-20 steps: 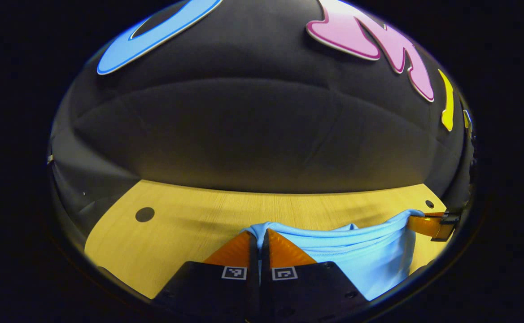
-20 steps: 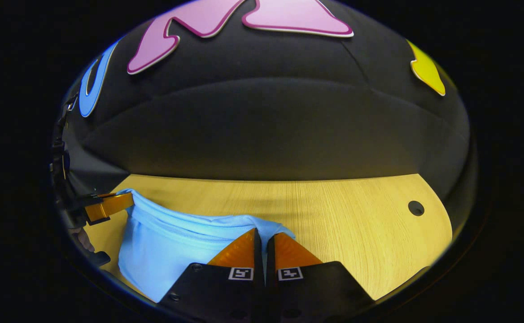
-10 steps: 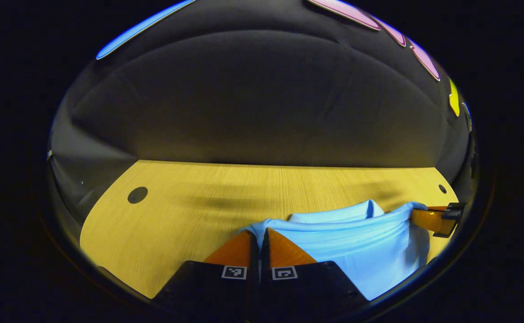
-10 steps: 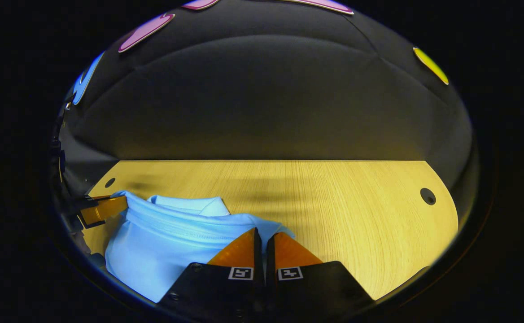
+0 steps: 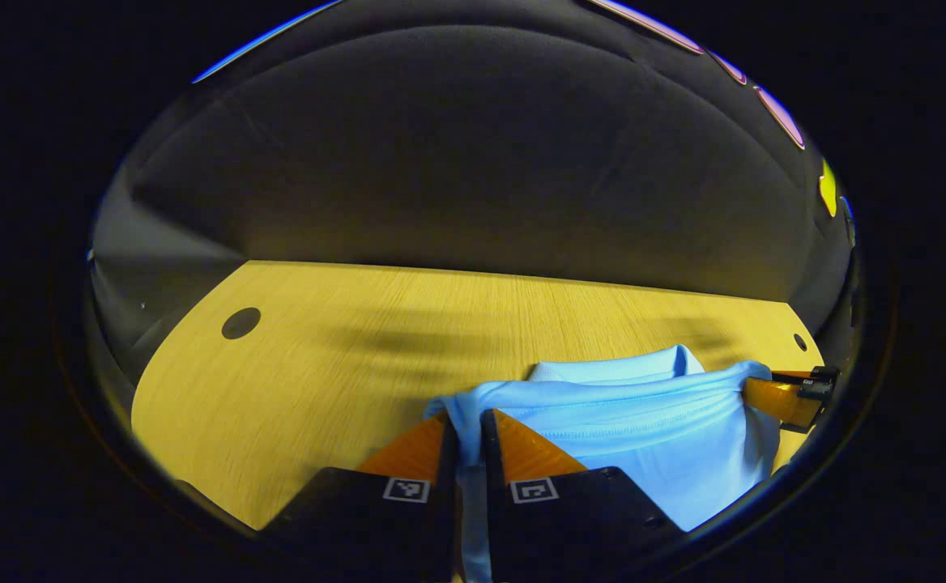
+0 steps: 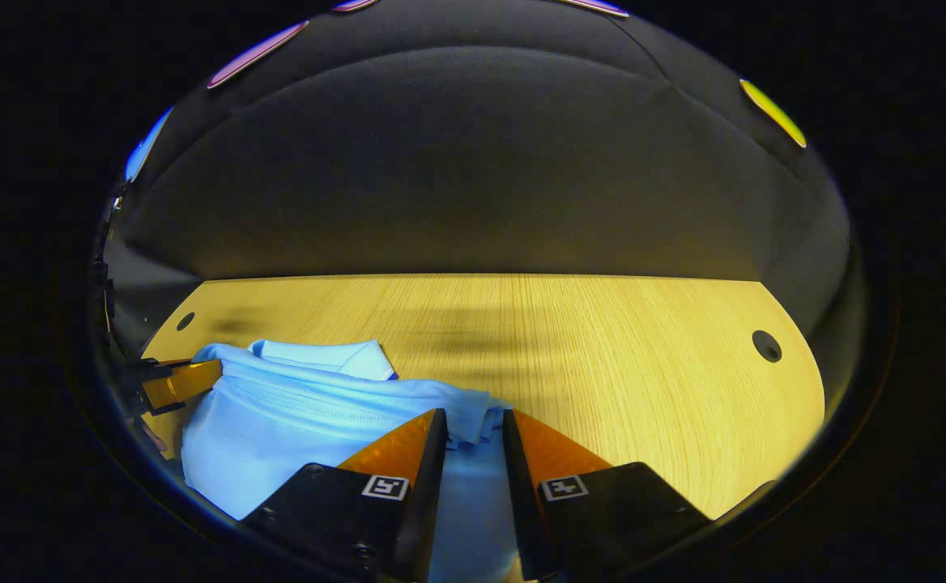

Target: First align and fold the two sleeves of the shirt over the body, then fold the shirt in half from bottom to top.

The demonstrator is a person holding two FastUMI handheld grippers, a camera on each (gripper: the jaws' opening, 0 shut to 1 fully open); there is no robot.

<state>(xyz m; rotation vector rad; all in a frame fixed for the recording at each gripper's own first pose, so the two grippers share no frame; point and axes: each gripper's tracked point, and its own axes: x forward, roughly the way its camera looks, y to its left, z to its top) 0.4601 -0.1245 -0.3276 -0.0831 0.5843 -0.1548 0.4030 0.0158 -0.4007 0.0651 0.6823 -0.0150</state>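
1. Your one light blue shirt (image 5: 643, 437) lies on the wooden tabletop (image 5: 319, 380), near you. Its hem edge is carried up over the body, and the collar (image 5: 619, 368) peeks out just beyond that edge.

2. In the left gripper view, your left gripper (image 5: 463, 425) sits at the left corner of the raised edge. Its fingers (image 5: 522, 449) stand slightly parted, with a strip of the cloth running down between them. You cannot tell from this whether they press on it.

3. In the right gripper view, your right gripper (image 6: 473, 429) is at the right corner of the same edge. Its fingers (image 6: 554, 453) are spread apart, and the bunched corner of the shirt (image 6: 303, 421) lies loose in the gap, released.

4. Each view also shows the other gripper at the far corner of the edge: the right one (image 5: 789, 397) and the left one (image 6: 169, 385), both touching the cloth.

5. Count: one shirt, two grippers, and two round holes in the tabletop (image 6: 643, 356), one (image 6: 767, 346) at the right and one (image 6: 185, 321) at the left.
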